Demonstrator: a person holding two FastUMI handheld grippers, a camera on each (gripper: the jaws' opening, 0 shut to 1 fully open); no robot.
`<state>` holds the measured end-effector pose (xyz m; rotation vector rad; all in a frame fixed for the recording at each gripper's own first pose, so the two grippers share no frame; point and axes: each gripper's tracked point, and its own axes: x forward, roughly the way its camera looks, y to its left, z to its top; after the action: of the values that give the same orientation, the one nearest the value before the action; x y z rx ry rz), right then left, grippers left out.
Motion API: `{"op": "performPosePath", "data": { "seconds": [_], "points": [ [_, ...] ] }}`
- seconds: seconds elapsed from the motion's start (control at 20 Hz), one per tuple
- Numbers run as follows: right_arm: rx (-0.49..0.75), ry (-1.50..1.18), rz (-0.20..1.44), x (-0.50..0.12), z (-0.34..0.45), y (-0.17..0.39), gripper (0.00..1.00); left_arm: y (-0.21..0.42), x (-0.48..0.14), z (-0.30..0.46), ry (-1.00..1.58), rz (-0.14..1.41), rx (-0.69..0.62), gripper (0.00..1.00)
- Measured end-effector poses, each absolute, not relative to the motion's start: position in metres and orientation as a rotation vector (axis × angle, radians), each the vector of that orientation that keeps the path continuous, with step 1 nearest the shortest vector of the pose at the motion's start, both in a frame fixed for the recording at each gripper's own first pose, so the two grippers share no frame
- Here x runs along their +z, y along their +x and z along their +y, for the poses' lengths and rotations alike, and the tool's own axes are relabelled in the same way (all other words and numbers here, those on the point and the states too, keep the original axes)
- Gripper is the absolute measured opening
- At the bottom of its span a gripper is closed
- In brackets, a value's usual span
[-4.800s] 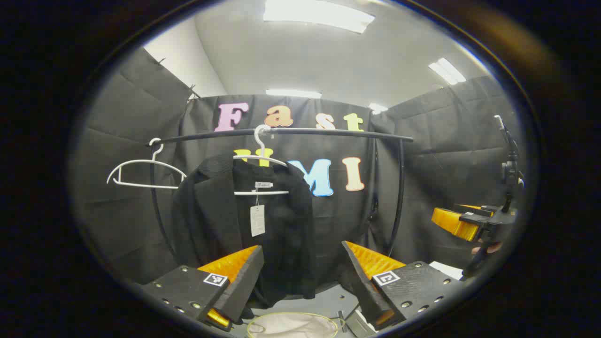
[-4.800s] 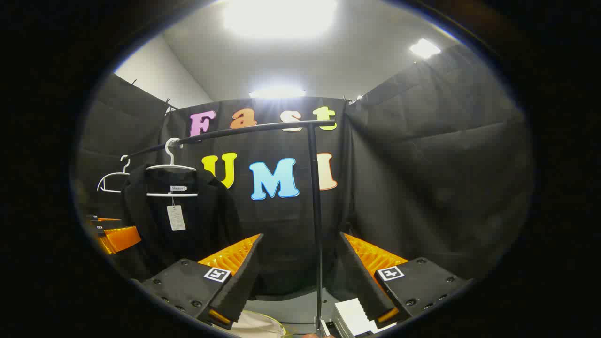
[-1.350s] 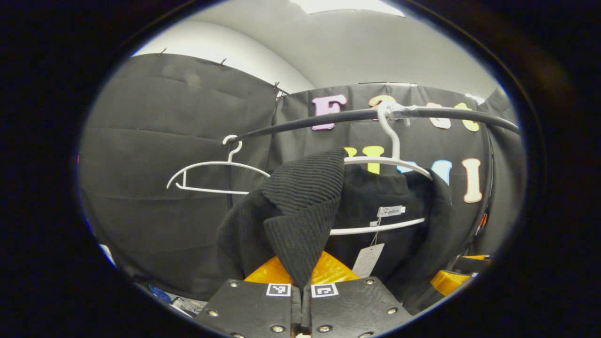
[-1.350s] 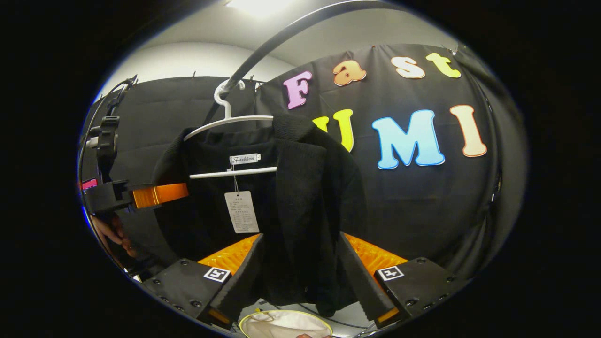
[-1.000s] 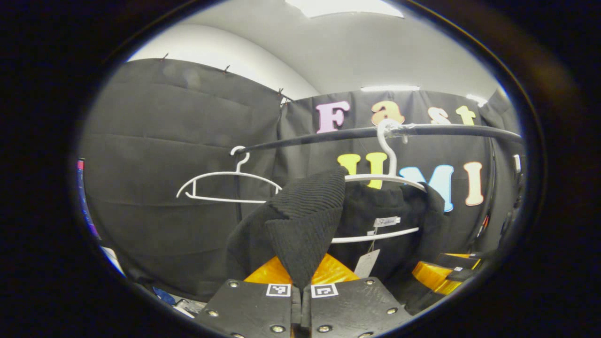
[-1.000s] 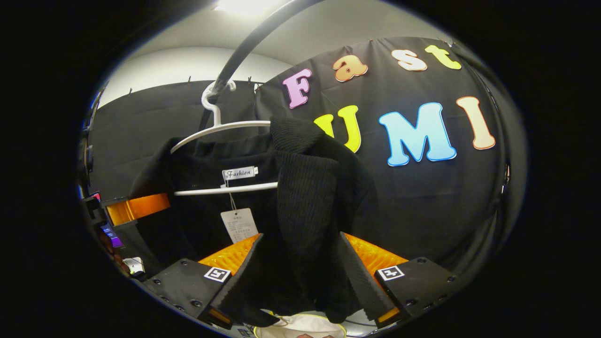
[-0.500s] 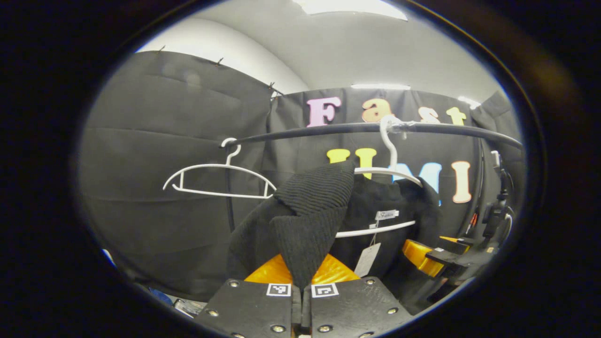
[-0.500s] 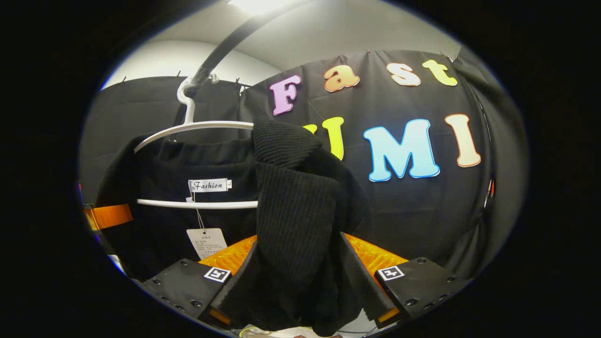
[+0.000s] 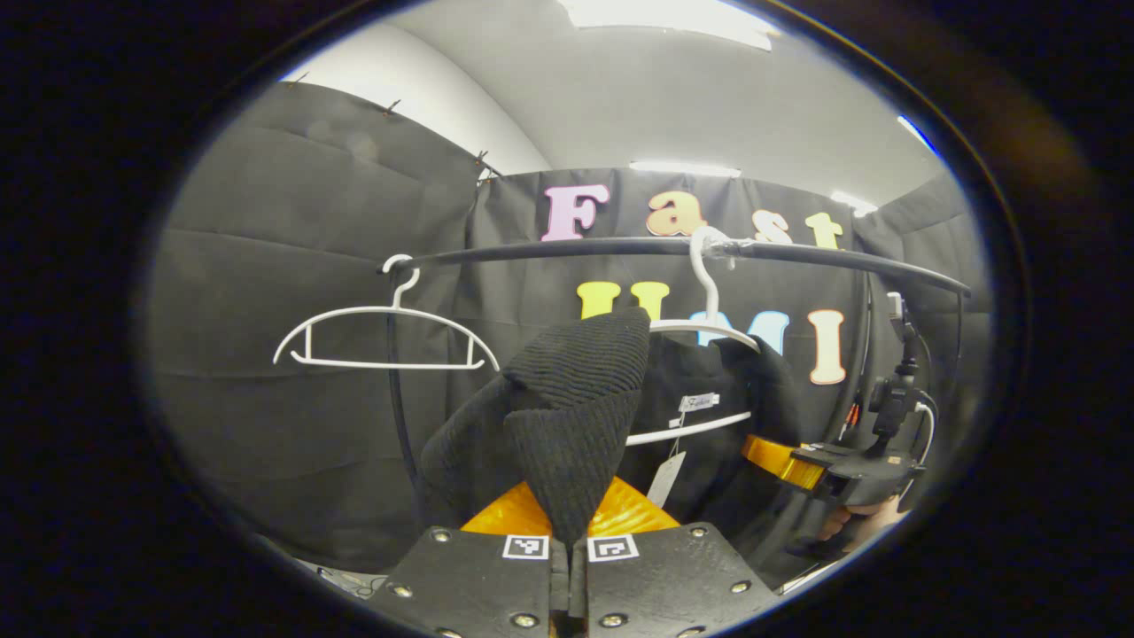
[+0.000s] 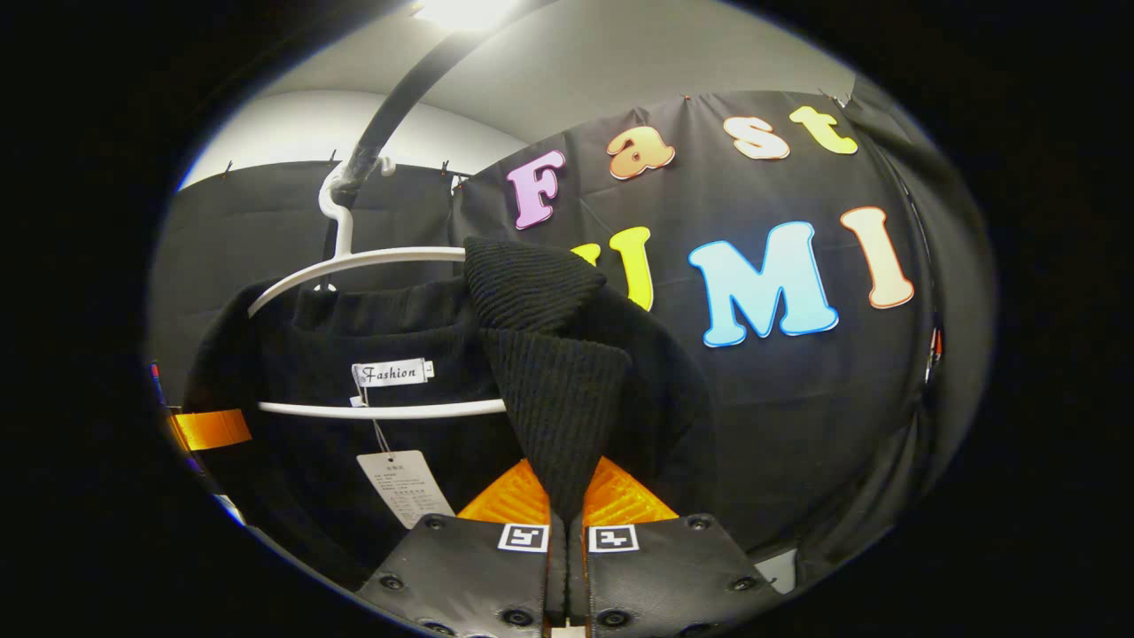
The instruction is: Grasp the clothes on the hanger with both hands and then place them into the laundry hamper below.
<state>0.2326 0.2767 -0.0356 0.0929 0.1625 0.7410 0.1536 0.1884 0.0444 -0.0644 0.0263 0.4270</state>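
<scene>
A black knit garment (image 9: pixel 576 399) (image 10: pixel 549 390) hangs on a white hanger (image 9: pixel 709 328) (image 10: pixel 354 261) from a dark rail (image 9: pixel 620 251) (image 10: pixel 399 97). In the left gripper view my left gripper (image 9: pixel 567 532) is shut on the garment's left collar fold. The right gripper view has my right gripper (image 10: pixel 565 514) shut on the right collar fold. Farther off, the right gripper (image 9: pixel 828 465) with a hand on it is at the lower right of the left gripper view. A paper tag (image 10: pixel 403 486) dangles from the neck label.
A second, bare white hanger (image 9: pixel 385 337) hangs on the rail to the left of the garment. A curved dark rack post (image 9: pixel 399 416) runs down behind it. Black cloth walls close in the booth on all sides.
My right gripper has closed on the right collar fold, where its fingers stood apart around the cloth half a second ago. The left gripper stays shut on the left fold.
</scene>
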Motion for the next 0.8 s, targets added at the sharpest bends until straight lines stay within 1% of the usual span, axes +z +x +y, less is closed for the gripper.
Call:
{"op": "performPosePath", "data": {
  "seconds": [0.1,0.15,0.3,0.5,0.65,0.8],
  "points": [
    [0.706,0.074,0.126,-0.026,0.259,0.239,0.05,0.154,0.05,0.186,-0.056,0.025,0.398,0.02],
    [0.68,0.079,0.117,-0.022,0.253,0.245,0.0,0.152,0.055,0.186,-0.041,0.022,0.389,0.01],
    [0.624,0.112,0.116,-0.016,0.236,0.262,0.02,0.145,0.065,0.189,-0.015,0.008,0.376,0.0],
    [0.569,0.068,0.068,-0.004,0.221,0.272,0.02,0.132,0.076,0.206,-0.046,-0.037,0.386,0.02],
    [0.534,0.057,0.028,0.004,0.215,0.281,0.02,0.12,0.084,0.219,-0.042,-0.052,0.413,0.01],
    [0.485,0.02,-0.049,0.014,0.203,0.296,0.02,0.116,0.09,0.235,-0.019,-0.066,0.442,0.02]
  ]
}}
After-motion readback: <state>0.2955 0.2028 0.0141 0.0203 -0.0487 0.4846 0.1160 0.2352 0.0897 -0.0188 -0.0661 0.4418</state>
